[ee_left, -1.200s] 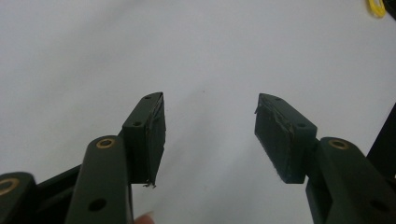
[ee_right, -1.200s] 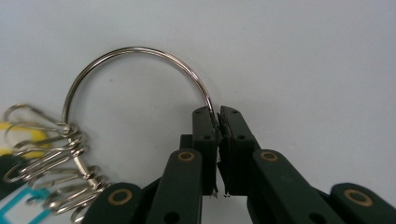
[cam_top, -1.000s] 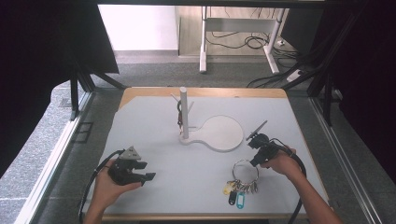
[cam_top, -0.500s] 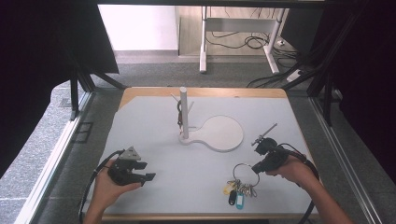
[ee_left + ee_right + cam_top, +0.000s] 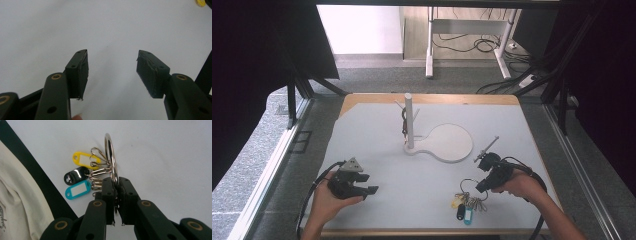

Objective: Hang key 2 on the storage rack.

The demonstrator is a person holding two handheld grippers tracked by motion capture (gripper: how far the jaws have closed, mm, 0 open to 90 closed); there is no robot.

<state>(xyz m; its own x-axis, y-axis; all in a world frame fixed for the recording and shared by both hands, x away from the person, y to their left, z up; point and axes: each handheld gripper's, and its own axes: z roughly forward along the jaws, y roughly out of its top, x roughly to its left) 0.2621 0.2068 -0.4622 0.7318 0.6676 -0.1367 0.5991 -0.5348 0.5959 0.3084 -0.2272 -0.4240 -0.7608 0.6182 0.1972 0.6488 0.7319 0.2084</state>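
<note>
Key ring: a large metal ring [image 5: 111,157] lies on the white table top near its front right corner, standing on edge between the right gripper's jaws in the right gripper view; in the high view it sits at [image 5: 468,186]
Key tags: a yellow tag [image 5: 83,160], a black tag [image 5: 75,176] and a teal tag [image 5: 77,190] fan out from the ring on small metal clips [image 5: 98,172], lying flat on the table toward the person's side
Right gripper: the right gripper [image 5: 117,185] has its jaws drawn together, clamped on the near part of the metal ring; the right hand [image 5: 523,185] holds it low over the table
Left gripper: the left gripper [image 5: 112,67] has its jaws spread wide with bare table between them; the left hand [image 5: 326,200] holds it near the front left of the table, well apart from the ring
Stand: a white upright post [image 5: 409,120] with side pegs rises from a flat round-ended base [image 5: 452,142] toward the middle back of the table; something dark hangs on the post, too small to name
Table: white top [image 5: 372,130] with a wooden edge showing at the back
</note>
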